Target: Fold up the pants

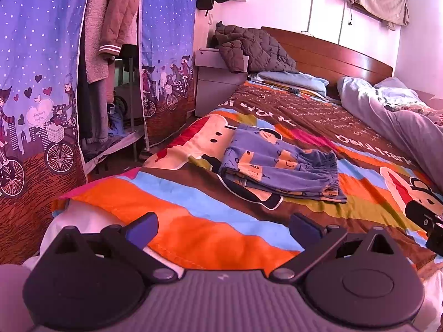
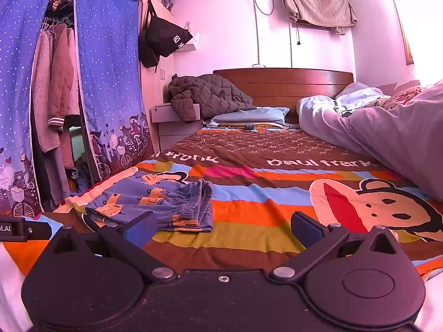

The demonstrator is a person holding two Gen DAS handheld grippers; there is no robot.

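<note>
Bed, striped cartoon-monkey bedspread, broad and soft, bearing all that follows; its near edge is cut off by the gripper bodies in both views. Grey-lilac duvet, heaped along the bed's far right side, its extent lost beyond the frame. Brown quilted jacket, slumped on the nightstand by the headboard. Pants, blue with orange cartoon print and a gathered elastic waistband: lying folded into a compact, layered stack on the bedspread's left half, well apart from both grippers. Judged light, limp and non-slippery, prone to sag and unfold if lifted by one layer; best taken at the thick waistband end or by pinching all layers at a folded edge. How many layers the stack holds, and whether the legs lie even underneath, cannot be made out. Left gripper: jaws spread wide, empty, hovering over the bed's near edge. Right gripper: jaws likewise wide and empty, its left finger overlapping the pants' near corner in view; contact cannot be told.
</note>
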